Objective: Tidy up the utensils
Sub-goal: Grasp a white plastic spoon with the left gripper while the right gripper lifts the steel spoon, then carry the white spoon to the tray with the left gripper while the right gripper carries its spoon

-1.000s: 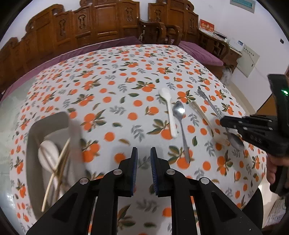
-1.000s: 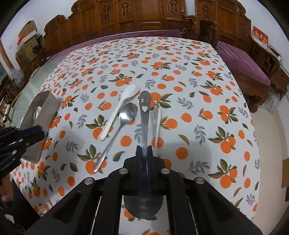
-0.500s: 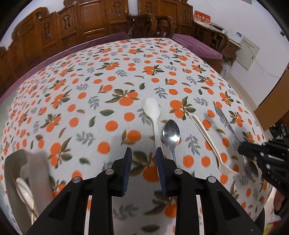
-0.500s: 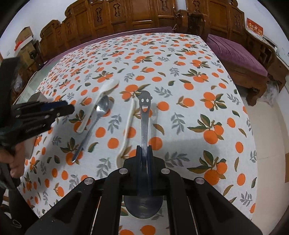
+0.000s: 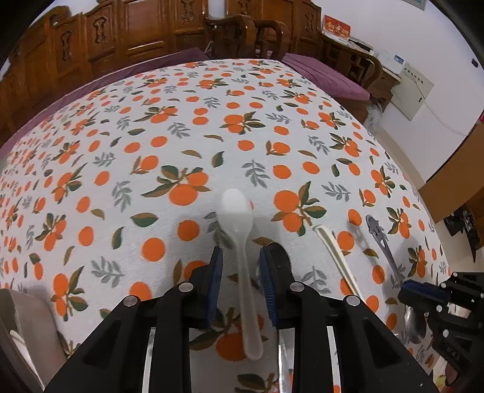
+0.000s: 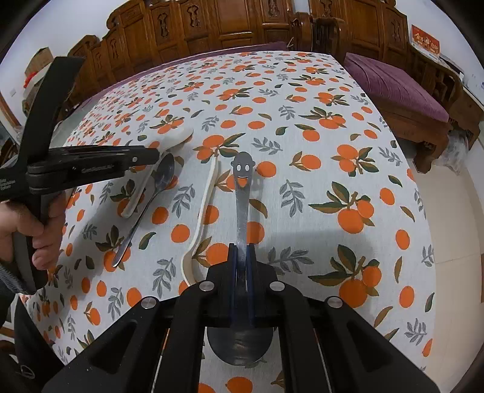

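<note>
My left gripper is open, its jaws on either side of a white plastic spoon that lies on the orange-print tablecloth. My right gripper is shut on a steel spoon with a smiley-face handle, bowl toward the camera; this spoon also shows in the left wrist view. Between them lie a plain steel spoon and a cream plastic utensil. In the right wrist view the left gripper hovers over the white spoon.
A grey tray holding utensils sits at the lower left edge of the left wrist view. Carved wooden chairs and a purple-cushioned bench surround the table. The table edge drops off on the right.
My left gripper has moved from beside the tray rightward and forward to straddle the white spoon, jaws wider. My right gripper has kept its hold on the smiley spoon and shifted slightly.
</note>
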A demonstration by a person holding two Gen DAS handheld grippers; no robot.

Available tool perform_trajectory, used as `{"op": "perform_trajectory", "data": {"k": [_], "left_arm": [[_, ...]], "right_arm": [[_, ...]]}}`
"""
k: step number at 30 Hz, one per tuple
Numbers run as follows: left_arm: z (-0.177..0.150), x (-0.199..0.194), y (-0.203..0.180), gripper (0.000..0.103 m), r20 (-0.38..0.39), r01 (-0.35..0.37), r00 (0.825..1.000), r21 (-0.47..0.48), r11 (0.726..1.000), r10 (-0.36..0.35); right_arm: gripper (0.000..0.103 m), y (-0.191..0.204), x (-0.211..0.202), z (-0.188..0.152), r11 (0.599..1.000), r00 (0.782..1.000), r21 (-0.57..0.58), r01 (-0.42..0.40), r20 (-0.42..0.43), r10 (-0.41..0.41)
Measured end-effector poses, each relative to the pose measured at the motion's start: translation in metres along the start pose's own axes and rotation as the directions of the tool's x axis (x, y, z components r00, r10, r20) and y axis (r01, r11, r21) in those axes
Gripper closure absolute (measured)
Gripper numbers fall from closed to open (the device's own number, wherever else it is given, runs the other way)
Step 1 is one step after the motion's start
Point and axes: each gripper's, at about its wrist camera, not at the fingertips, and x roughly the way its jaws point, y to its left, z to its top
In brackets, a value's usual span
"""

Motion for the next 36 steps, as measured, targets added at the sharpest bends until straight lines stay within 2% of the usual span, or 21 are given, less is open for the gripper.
{"op": "perform_trajectory", "data": {"k": [2,12,19,26,36], "left_arm": [[0.001,0.003,-0.002,0.089,-0.005,0.009,1.000,0.006,1.000,-0.009],[-0.003,0.015,0.001,0.096,-0.030,0.000,1.000,-0.017,1.000,0.000],[-0.004,0.006,0.001,0.097,-0.017,-0.013,1.000,-0.006,1.000,0.013],[-0.007,-0.019,0.006,0.097,0.021,-0.040,0.999,0.015,0.999,0.039],[-0.026,-0.084,0.016,0.097,0.108,-0.037,0.994,0.025,0.999,0.034]], "right_arm": [[0.096,0.000,0.000,0.000,1.000,1.000,0.001,0.000,0.002,0.000],[0.096,0.006,-0.005,-0.002,1.000,1.000,-0.003,-0.004,0.015,0.005],[0.096,0.012,-0.009,-0.002,1.000,1.000,-0.009,-0.005,0.020,0.005],[0.096,0.023,-0.018,0.000,1.000,0.999,-0.023,-0.007,0.038,0.008],[0.096,0.056,-0.039,0.006,0.998,0.997,-0.067,-0.017,0.076,0.022]]}}
